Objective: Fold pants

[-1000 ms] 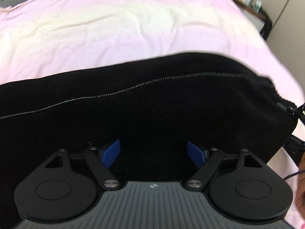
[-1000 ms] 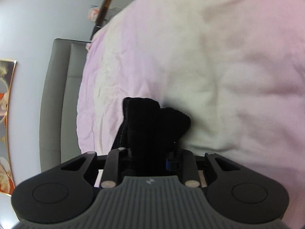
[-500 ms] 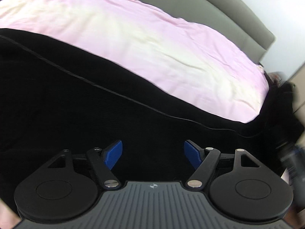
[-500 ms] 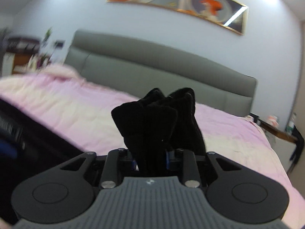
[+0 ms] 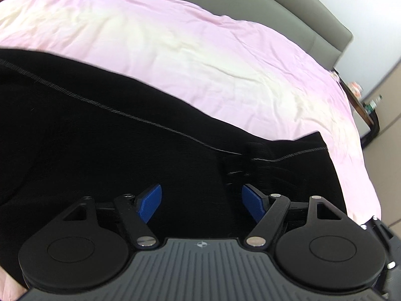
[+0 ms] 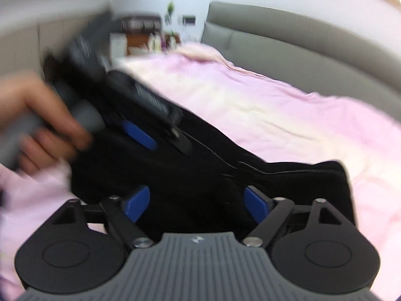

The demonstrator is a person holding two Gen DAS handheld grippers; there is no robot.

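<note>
The black pants (image 5: 105,145) lie spread across the pink bedspread (image 5: 200,57) of a bed with a grey headboard (image 5: 288,10), their pale stitched seam (image 5: 130,116) running slantwise from the far left toward the right edge. The left tongs (image 5: 201,204) hover just above the dark cloth with their blue pads (image 5: 150,203) held wide apart and nothing between them; the fabric fills the whole gap beneath and stretches well beyond on both sides. In the right wrist view, which is blurred, the right tongs (image 6: 196,204) are likewise spread wide and grip nothing, with a folded end of the pants (image 6: 288,190) lying directly in front of and under them. Further left in that view, the left hand (image 6: 45,123) grips the handle of the left tongs (image 6: 140,131), poised over the same garment.
</note>
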